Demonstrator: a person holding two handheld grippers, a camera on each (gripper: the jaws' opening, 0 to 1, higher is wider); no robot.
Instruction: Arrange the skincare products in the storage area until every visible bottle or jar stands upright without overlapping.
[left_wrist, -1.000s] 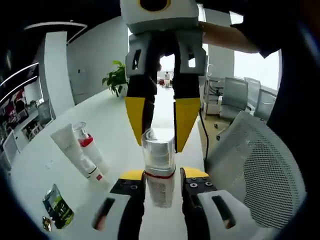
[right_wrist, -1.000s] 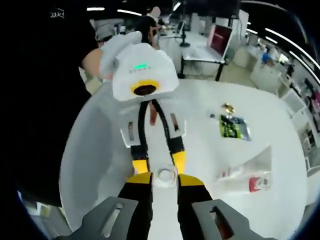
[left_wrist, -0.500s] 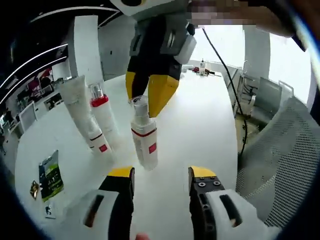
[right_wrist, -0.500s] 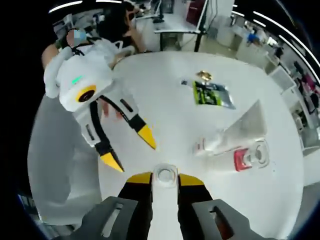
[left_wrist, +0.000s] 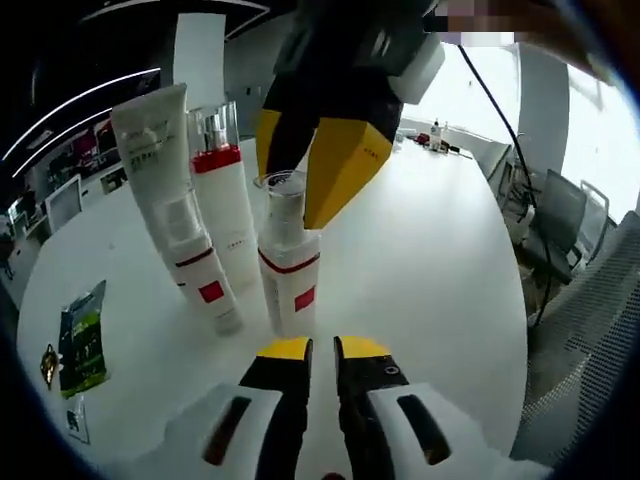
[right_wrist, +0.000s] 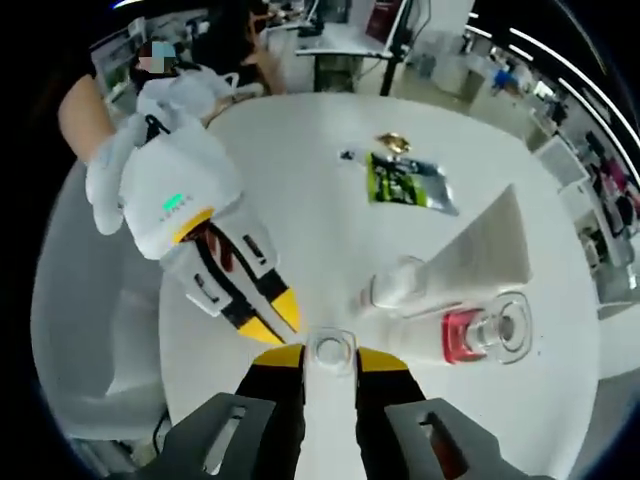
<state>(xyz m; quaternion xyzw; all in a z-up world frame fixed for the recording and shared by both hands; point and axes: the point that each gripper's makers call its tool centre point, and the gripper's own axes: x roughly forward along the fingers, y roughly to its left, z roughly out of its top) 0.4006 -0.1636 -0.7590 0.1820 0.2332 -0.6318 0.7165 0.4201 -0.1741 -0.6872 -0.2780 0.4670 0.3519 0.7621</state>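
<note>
- While the right gripper (right_wrist: 328, 361) pinches the clear cap of a small bottle (left_wrist: 289, 268) from above, that bottle stands upright on the white table (left_wrist: 430, 250), a red band around its shoulder and a red square on its front.
- Seen in the left gripper view, the right gripper's yellow-tipped jaws come down from the top onto that cap.
- Just beside the small bottle stand a taller bottle (left_wrist: 226, 208) with a red collar and clear cap, and a white tube (left_wrist: 176, 200) resting cap-down with a red square near its base; the tube leans slightly and its side looks to touch the taller bottle.
- Low in its own view, the left gripper (left_wrist: 321, 349) has its jaws drawn nearly together with nothing between them, just short of the small bottle's base.
- Farther off on the table lie a green sachet (left_wrist: 81, 336) and a small gold-coloured item (left_wrist: 48, 364).
</note>
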